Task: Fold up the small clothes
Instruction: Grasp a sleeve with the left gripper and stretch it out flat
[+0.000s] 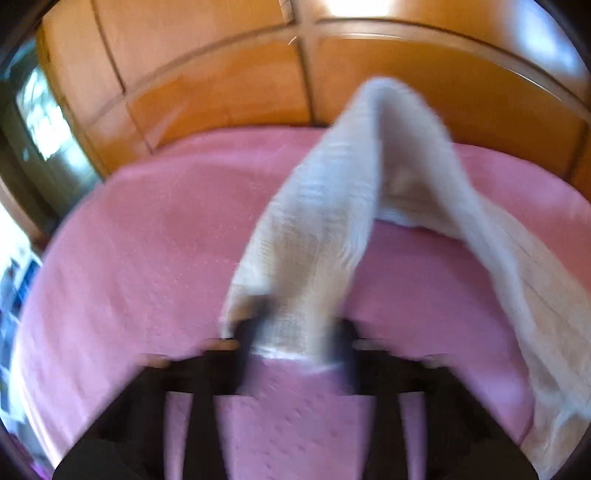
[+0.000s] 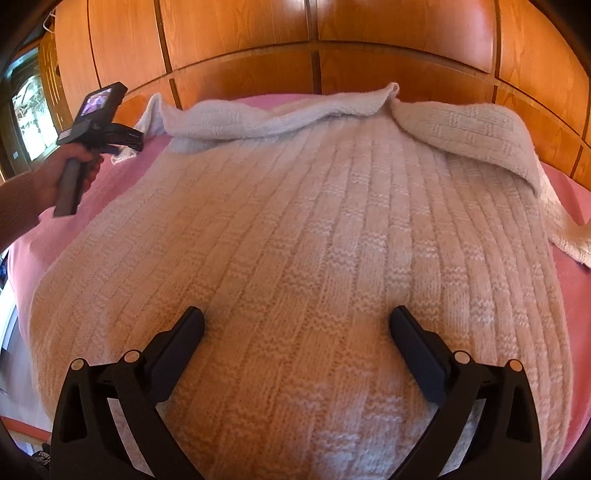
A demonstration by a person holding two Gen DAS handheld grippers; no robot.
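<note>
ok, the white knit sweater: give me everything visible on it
The white knit sweater is chunky, off-white, with ribbed columns broken by basket-weave blocks; it looks like wool. Its body lies flat on the pink bedspread, below the wooden panelling. The right sleeve is folded in over the body. The left sleeve is lifted off the bed, shut in the left gripper. The right gripper hovers open over the hem area; contact is unclear.

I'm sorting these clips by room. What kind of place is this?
Most likely a bedroom. A pink bedspread covers a wide, soft surface like a bed, panelled wooden doors like a fitted wardrobe stand behind it, and a white knitted sweater lies spread on top.
</note>
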